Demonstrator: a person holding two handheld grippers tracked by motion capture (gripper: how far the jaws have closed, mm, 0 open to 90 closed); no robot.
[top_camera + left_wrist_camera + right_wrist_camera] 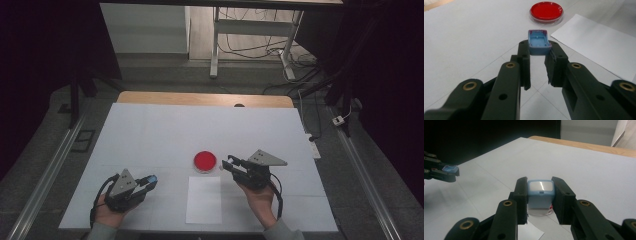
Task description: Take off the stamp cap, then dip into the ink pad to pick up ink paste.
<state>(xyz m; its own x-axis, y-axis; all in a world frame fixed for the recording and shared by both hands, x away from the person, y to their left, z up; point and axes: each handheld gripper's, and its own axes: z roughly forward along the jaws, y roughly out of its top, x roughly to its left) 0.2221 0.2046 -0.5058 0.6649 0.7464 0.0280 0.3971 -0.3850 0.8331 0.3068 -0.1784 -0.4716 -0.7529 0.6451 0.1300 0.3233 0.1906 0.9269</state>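
Now L gripper (537,53) clamps blue cap (538,42), R gripper (540,195) clamps blue stamp body (540,192); loose pinch could drop either onto red dish (205,161).

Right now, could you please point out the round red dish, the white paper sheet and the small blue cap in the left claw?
Round red dish (546,11), left gripper view, red centre.
White paper sheet (204,199), high view, middle.
Small blue cap (538,42), left gripper view, hollow face.

The right gripper (540,195) and its blue block (540,192) hide most of the red dish (541,212) (a sliver shows beneath).
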